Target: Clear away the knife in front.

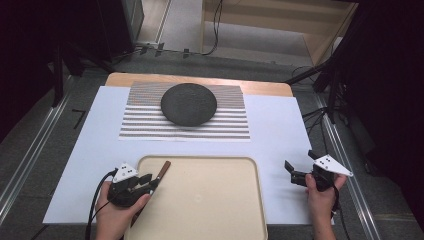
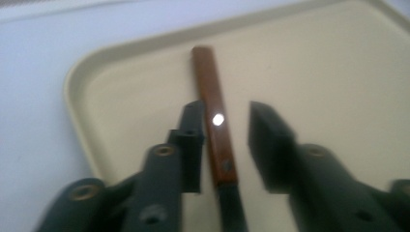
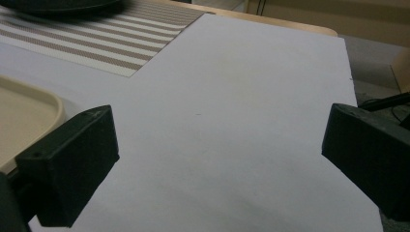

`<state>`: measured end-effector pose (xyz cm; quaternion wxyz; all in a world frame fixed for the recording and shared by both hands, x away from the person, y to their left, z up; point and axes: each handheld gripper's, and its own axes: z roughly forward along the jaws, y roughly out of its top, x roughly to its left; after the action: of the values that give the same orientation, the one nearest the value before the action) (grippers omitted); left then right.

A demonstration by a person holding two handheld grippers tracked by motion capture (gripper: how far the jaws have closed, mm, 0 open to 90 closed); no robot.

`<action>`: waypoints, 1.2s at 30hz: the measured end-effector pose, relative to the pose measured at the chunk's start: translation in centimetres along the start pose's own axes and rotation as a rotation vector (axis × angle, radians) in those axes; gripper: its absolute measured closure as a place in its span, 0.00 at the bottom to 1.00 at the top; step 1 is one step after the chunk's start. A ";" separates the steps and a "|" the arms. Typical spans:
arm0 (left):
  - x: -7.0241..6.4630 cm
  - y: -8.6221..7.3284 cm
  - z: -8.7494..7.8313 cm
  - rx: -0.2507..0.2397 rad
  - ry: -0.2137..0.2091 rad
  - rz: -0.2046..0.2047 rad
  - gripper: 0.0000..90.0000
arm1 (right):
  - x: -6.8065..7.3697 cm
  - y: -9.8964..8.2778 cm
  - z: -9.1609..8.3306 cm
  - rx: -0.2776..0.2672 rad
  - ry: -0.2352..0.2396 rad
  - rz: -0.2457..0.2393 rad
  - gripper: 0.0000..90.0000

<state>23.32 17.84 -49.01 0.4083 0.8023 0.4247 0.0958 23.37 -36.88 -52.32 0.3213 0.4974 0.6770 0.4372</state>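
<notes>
Left gripper (image 2: 225, 140) straddles knife handle (image 2: 212, 111), jaws open, one pad touching; handle runs straight ahead along the jaws. Right gripper (image 1: 300, 172) open, well apart.

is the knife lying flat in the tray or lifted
Lying in the tray, by its left rim. The knife sits between the left gripper's jaws; whether the pads touch it, cannot tell.

Dark round plate (image 1: 189, 104) on a striped placemat (image 1: 145, 122), atop white sheet (image 1: 280, 150) covering the table (image 1: 150, 78).
</notes>
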 end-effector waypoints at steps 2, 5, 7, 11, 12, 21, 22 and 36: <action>-0.6 0.5 0.7 0.036 -0.014 0.064 0.96 | 0.0 0.0 0.0 0.001 0.000 0.002 0.00; -1.1 1.0 2.1 0.094 0.027 0.122 0.99 | 0.0 0.0 0.0 0.000 0.000 0.001 0.00; -0.7 0.9 2.5 0.111 0.059 0.124 0.99 | 0.0 0.0 0.0 -0.002 0.001 0.001 0.00; 0.6 0.5 1.9 0.095 0.082 0.077 0.99 | -0.1 0.0 -0.1 -0.005 0.002 0.004 0.00; 1.0 0.4 1.7 0.089 0.087 0.062 0.99 | -0.1 0.0 -0.1 -0.005 0.003 0.005 0.00; 3.3 -0.5 -0.3 0.051 0.031 0.005 0.95 | 0.0 0.0 0.0 -0.001 -0.001 -0.001 0.00; 3.3 -0.4 -0.4 0.030 0.012 0.008 0.88 | 0.0 0.0 0.0 0.000 -0.002 -0.002 0.00; 6.4 -0.2 -3.4 -0.210 -0.041 -0.029 0.06 | 0.0 0.0 0.0 -0.002 0.001 0.000 0.00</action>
<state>25.51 24.76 -48.16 0.5002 0.7506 0.4155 0.1175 23.35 -36.90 -52.32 0.3217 0.4969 0.6767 0.4379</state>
